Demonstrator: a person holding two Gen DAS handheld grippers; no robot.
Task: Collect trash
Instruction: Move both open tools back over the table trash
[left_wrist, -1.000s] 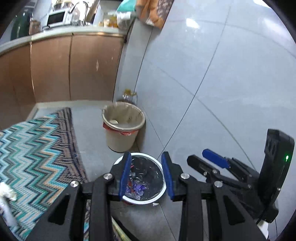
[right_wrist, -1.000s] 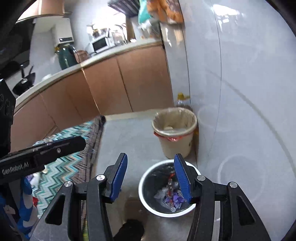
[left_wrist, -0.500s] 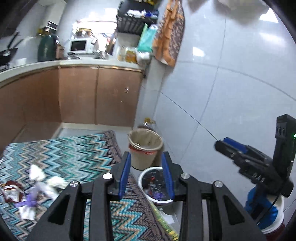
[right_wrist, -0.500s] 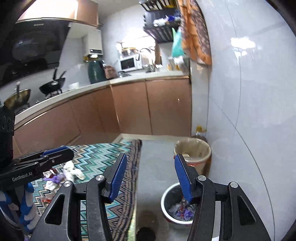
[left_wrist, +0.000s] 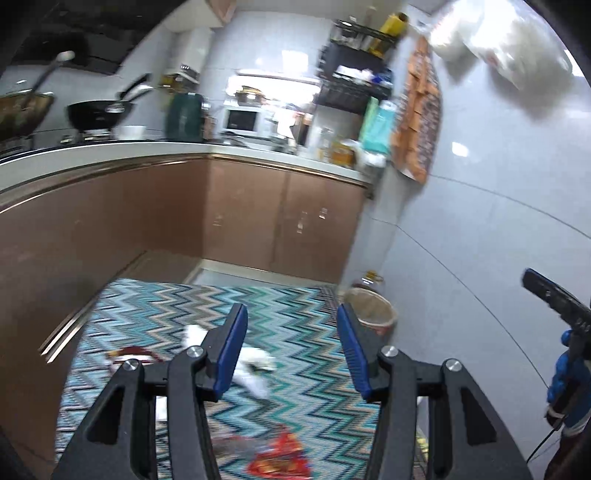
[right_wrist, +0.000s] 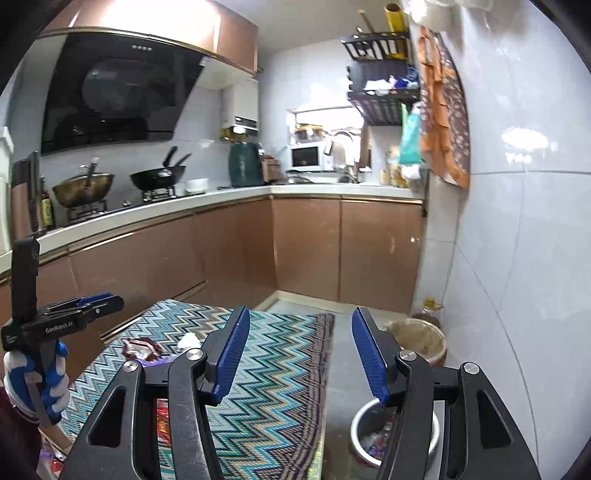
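My left gripper (left_wrist: 290, 314) hangs over a zigzag rug (left_wrist: 314, 402), jaws opening, nothing between them. Below it lie crumpled white paper (left_wrist: 255, 363), a dark red wrapper (left_wrist: 133, 354) and a bright red wrapper (left_wrist: 280, 456). My right gripper (right_wrist: 301, 317) is also raised, jaws opening and empty, over the rug's right edge. A white-rimmed bin (right_wrist: 360, 417) with a black liner and scraps inside stands under its right finger. The right wrist view also shows the white paper (right_wrist: 188, 339) and the dark red wrapper (right_wrist: 142, 347).
A beige bin (right_wrist: 417, 339) stands against the tiled wall (right_wrist: 517, 277), past the lined bin. Brown cabinets (right_wrist: 306, 243) under a white counter run along the left and back. A gloved hand (right_wrist: 40, 384) holds the left gripper at the left edge.
Both views have swung up and away from the lined bin toward the rug and its litter. The left jaws have widened clearly, the right ones slightly.
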